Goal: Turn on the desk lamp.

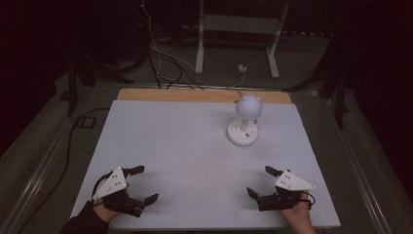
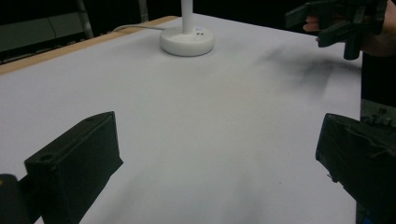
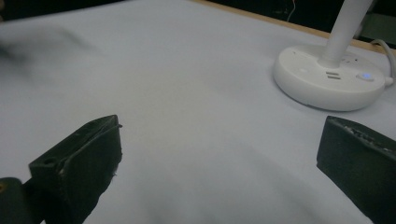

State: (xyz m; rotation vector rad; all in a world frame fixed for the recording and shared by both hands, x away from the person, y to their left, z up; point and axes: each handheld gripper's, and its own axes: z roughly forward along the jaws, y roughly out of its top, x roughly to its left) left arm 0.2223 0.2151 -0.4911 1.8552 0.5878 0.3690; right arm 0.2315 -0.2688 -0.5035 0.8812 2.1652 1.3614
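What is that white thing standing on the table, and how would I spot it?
Look at the white table, toward its far right part. There stands a small lamp: a round flat base, a thin stem, a ball-shaped head. It is the one thing standing there, beyond both black tongs.

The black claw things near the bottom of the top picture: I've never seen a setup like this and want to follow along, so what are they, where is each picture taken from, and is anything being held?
They are hand-held grippers, not a robot. A person holds one in each hand: the left gripper and the right gripper, each with two black jaws.

The high view comes from a fixed camera above the person's side, looking down on the table. The other two pictures come from small cameras riding on each gripper, looking out between its own jaws, which rise at the bottom corners.

On the white surface stands one thing: a small white desk lamp with a round base, a thin stem and a ball-shaped head. A small blue light glows on the base.

Nothing is held. Both grippers stand open with bare table between the jaws, apart from the lamp.
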